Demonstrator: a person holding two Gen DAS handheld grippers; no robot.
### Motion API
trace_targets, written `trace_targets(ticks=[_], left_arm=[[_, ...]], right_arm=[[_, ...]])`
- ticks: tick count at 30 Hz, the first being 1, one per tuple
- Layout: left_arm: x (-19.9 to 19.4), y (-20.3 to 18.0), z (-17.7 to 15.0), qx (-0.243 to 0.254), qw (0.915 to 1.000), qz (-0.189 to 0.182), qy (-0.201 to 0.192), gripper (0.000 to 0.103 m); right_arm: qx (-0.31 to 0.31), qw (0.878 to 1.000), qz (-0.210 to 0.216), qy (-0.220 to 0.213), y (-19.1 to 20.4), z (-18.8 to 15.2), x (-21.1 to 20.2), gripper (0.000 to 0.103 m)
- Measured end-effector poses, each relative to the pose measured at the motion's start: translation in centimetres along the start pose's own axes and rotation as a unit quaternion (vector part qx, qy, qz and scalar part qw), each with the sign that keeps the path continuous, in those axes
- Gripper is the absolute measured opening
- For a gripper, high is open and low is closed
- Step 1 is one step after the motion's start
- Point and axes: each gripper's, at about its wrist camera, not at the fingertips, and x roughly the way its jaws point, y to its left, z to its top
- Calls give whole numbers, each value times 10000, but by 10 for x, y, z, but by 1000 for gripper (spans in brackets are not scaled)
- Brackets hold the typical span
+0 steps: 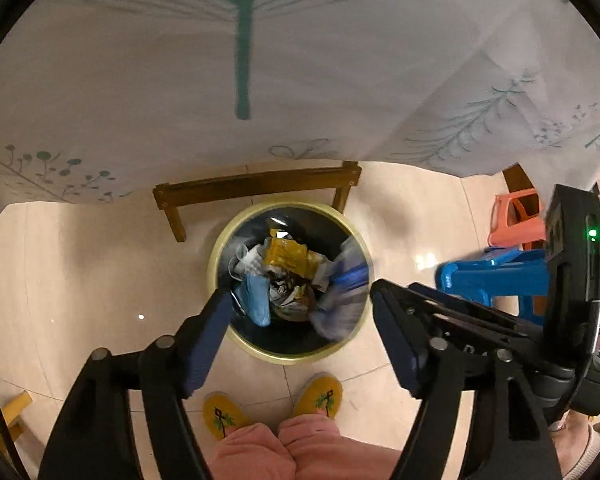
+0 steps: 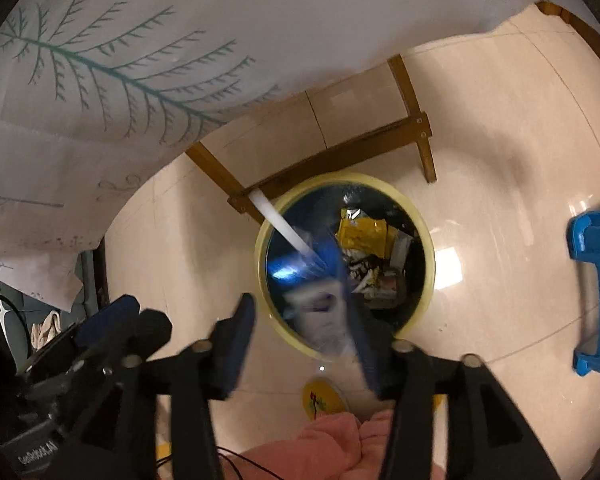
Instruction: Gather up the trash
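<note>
Glossy beige floor tiles (image 1: 80, 264) lie below a white leaf-print tablecloth (image 1: 140, 80). On them stands the round yellow-rimmed waste bin with dark liner (image 1: 214, 256), already holding a yellow wrapper (image 1: 288, 254) and other litter.

Step in hand: release over the bin. The left gripper (image 1: 300, 322) is spread, nothing between its pads. The right gripper (image 2: 312, 344) is also spread; a blurred blue-and-white packet (image 2: 324, 316) appears to be dropping clear.

Next move: lift both grippers away and seek further trash.

Obstructions: a wooden table brace (image 1: 256, 184) behind the bin, a blue plastic stool (image 1: 496, 276) beside it, and yellow slippers (image 1: 320, 394) near its front.
</note>
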Motion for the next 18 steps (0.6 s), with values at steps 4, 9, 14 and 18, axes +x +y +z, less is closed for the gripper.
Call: trace_targets(ticks=[4, 9, 14, 18], left_arm=[[-5, 1, -2, 41, 9999, 52, -120, 82], [-22, 3, 3, 83, 9998, 56, -183, 83], [-46, -2, 7, 115, 9992, 69, -367, 83], [-67, -3, 8, -54, 9986, 120, -515, 83]], right_arm=[[-58, 9999, -73, -127, 4, -1, -7, 53], [-188, 9995, -212, -168, 12, 0, -16, 53], [-310, 9988, -275, -266, 21, 0, -33, 54], [-353, 9986, -309, -257, 22, 2, -43, 54]])
